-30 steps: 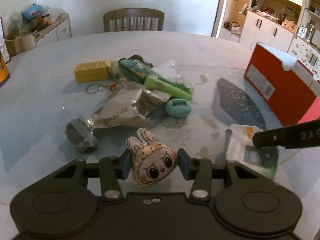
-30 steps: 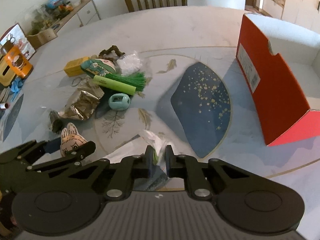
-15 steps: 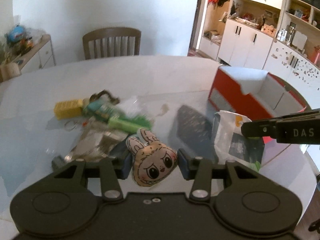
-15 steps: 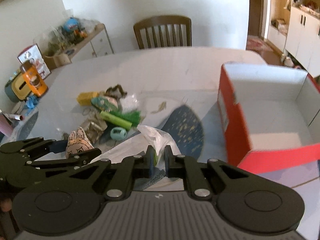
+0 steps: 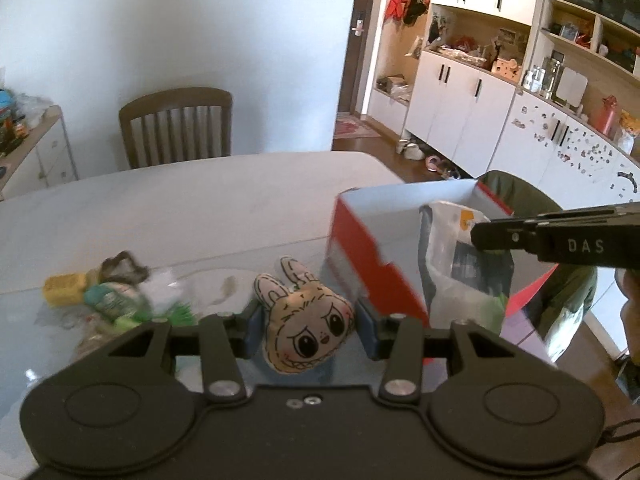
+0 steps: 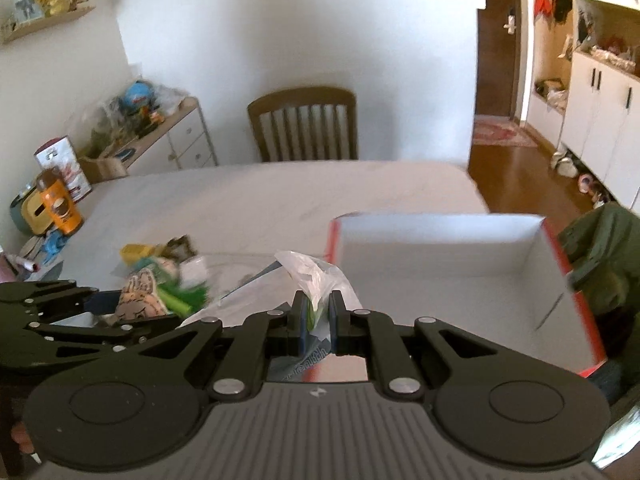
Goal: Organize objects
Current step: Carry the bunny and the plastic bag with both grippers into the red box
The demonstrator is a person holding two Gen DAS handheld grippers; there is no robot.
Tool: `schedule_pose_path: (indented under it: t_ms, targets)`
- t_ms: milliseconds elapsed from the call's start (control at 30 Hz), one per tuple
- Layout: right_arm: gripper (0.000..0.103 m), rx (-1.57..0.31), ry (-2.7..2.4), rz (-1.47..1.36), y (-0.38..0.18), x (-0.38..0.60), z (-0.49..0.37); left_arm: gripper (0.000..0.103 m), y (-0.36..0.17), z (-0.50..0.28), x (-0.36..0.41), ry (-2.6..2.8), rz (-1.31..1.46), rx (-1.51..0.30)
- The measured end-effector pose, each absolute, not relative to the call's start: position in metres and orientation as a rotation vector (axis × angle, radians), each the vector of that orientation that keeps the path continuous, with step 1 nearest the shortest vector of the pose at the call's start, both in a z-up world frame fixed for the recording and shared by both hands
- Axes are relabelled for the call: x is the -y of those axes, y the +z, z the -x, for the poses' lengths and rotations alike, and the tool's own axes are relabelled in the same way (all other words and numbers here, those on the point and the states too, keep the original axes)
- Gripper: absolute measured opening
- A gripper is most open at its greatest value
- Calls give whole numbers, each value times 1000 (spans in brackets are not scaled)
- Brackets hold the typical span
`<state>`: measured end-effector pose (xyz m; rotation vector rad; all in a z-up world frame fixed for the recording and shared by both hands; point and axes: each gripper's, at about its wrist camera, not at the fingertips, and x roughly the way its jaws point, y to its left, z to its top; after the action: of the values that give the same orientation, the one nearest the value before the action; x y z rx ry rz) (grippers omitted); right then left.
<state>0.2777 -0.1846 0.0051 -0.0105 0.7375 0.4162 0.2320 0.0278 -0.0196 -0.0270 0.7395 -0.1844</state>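
Left tongs [image 5: 307, 322] pinching rabbit plush [image 5: 306, 322] above worktop [image 5: 180, 204], right tongs [image 6: 317, 316] pressed on plastic bag [image 6: 316, 276] beside open red box [image 6: 460, 248], remaining clutter pile [image 5: 116, 296] on worktop at left

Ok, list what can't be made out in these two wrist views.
- Plastic bag contents: right wrist view, the right tongs cover its lower part; printing only partly readable.
- Pile of items on the table: left wrist view, motion blur; individual things unclear.
- Red box floor nearest the camera: right wrist view, hidden behind the tongs' body.
- Plush bunny lower part: left wrist view, hidden behind the left tongs.
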Motion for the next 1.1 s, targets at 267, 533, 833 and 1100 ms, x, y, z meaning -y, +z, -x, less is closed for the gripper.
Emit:
schedule_pose_path:
  t_ms: [267, 533, 833, 1100]
  targets:
    - [10, -706, 367, 43, 7, 244, -314, 45, -20, -269, 26, -206, 16, -744]
    - [10, -714, 316, 105, -9, 280, -347, 45, -31, -309, 73, -202, -24, -750]
    - [10, -744, 316, 190, -37, 297, -373, 45, -44, -352, 107, -237, -10, -789]
    - [10, -762, 335, 295, -63, 294, -383, 45, -72, -390, 136, -265, -58, -864]
